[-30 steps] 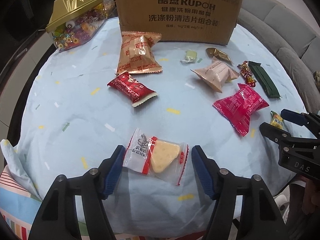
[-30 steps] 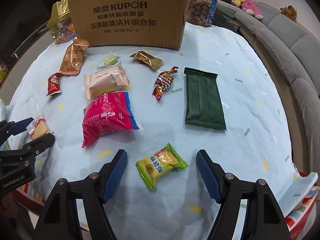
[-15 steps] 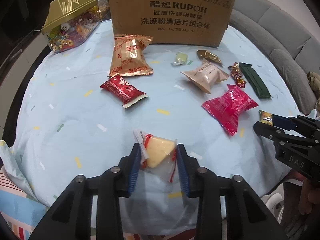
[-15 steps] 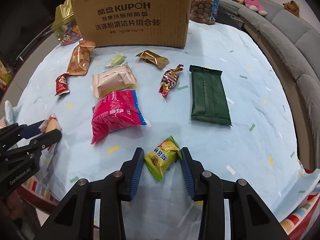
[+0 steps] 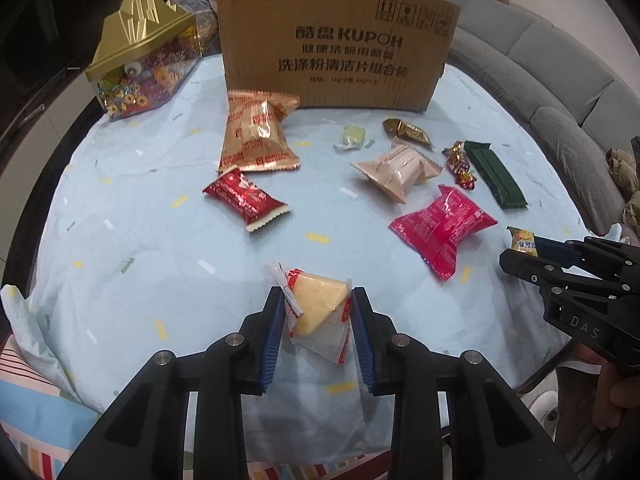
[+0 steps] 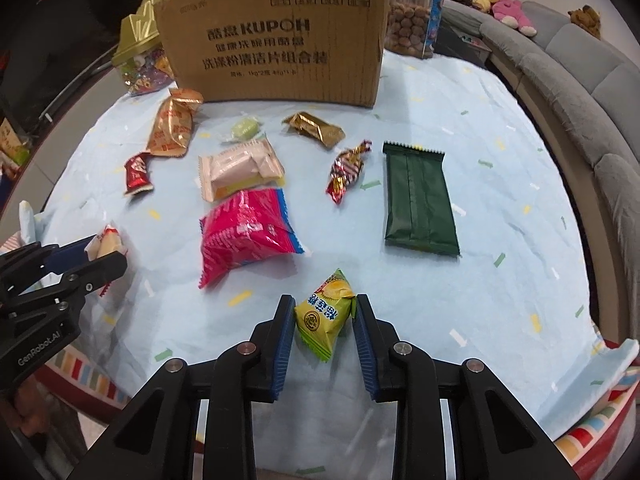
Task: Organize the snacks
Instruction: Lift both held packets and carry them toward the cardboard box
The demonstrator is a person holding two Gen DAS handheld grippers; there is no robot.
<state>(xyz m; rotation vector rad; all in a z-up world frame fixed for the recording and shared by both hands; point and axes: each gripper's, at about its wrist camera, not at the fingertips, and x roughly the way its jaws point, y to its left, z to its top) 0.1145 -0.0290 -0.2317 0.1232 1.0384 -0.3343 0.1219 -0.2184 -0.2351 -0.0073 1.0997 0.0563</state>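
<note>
My left gripper [image 5: 317,295] is shut on a clear packet with a pale yellow wedge [image 5: 320,310] at the near edge of the light blue tablecloth [image 5: 140,240]; both blue pads press its sides. My right gripper [image 6: 324,303] has its jaws closing on a yellow-green snack packet [image 6: 322,318], pads touching both sides. In the right wrist view the left gripper [image 6: 102,254] shows at the left with the wedge packet [image 6: 107,240]. A brown cardboard box [image 5: 336,44] stands at the back.
Loose snacks lie between me and the box: a gold biscuit bag [image 5: 258,136], red packet [image 5: 244,196], magenta bag [image 6: 244,236], beige packet [image 6: 240,166], dark green bar [image 6: 418,196], wrapped candy [image 6: 346,170]. A gold-lidded candy jar [image 5: 140,52] stands back left, a grey sofa [image 6: 580,92] right.
Both grippers went from wide open around their packets to shut on them. The wedge packet and the yellow-green packet are squeezed and tilted up between the pads.
</note>
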